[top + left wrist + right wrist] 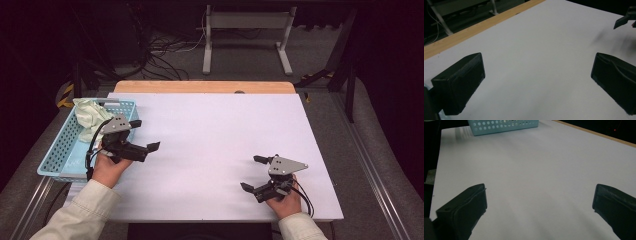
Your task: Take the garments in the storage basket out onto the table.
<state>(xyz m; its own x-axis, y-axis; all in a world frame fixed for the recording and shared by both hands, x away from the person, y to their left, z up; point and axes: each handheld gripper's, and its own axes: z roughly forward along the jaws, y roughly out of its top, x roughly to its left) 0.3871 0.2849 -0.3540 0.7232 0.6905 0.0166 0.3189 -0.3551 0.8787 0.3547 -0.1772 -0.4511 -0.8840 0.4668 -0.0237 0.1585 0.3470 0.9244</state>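
Observation:
My left gripper [144,134] hovers at the table's left side, just right of a light blue perforated basket [59,150], with its jaws wide apart and nothing between them. A pale green cloth [91,116] lies bunched in the basket's far end. My right gripper [253,173] sits near the front right of the white table top [215,135], open and empty too. In the left gripper view, my left gripper [537,82] faces bare white table, and the other gripper's jaw tip [624,21] shows at the top right. In the right gripper view, my right gripper [540,207] points toward the basket [504,125].
A wooden strip [205,87] runs along the table's far edge. Beyond it stand a white metal frame [247,35] and a tangle of cables [160,55] on the grey floor. Dark shelving stands to the left of the table.

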